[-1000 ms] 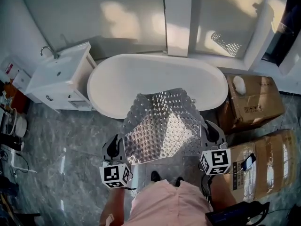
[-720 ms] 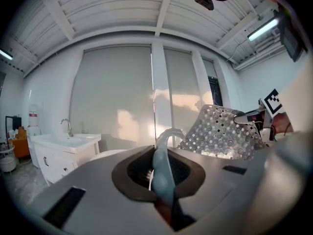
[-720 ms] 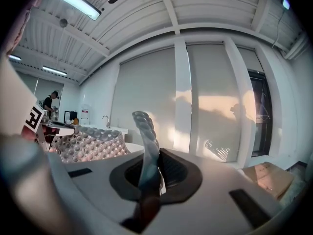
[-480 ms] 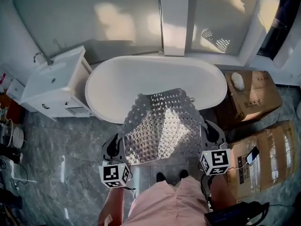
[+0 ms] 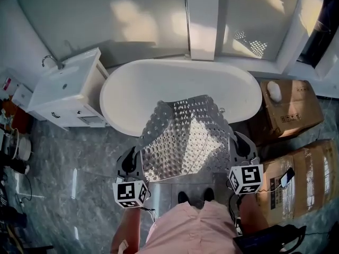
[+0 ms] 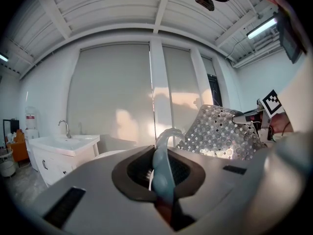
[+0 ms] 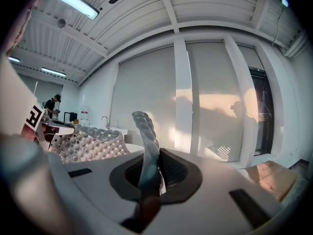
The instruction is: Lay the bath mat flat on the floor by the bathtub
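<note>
the bath mat (image 5: 185, 139) hangs in the air in front of the person, stretched between the two grippers, its far edge reaching toward the rim of the bathtub (image 5: 175, 83) and its near edge above the person's shoes. over the last second almost nothing about it has changed: it has stayed at much the same height and spread, with only a slight drift in the head view, so it has yet to come down and lie flat on the floor (image 5: 69, 157) as the task wants. the mat is a pale, see-through sheet studded all over with round bumps and small holes. sunlight glints across its middle, and its far left corner droops and folds over, so it is not fully taut. the left gripper (image 5: 132, 160) is closed tight on the near left edge, and its own view shows a bluish strip of mat pinched upright between the jaws. the right gripper (image 5: 239, 147) is clamped the same way on the near right edge, with a knobbly strip standing up out of its jaws. a white sink cabinet (image 5: 66, 91) stands to the left of the tub, and cardboard boxes (image 5: 288, 107) sit to its right.
</note>
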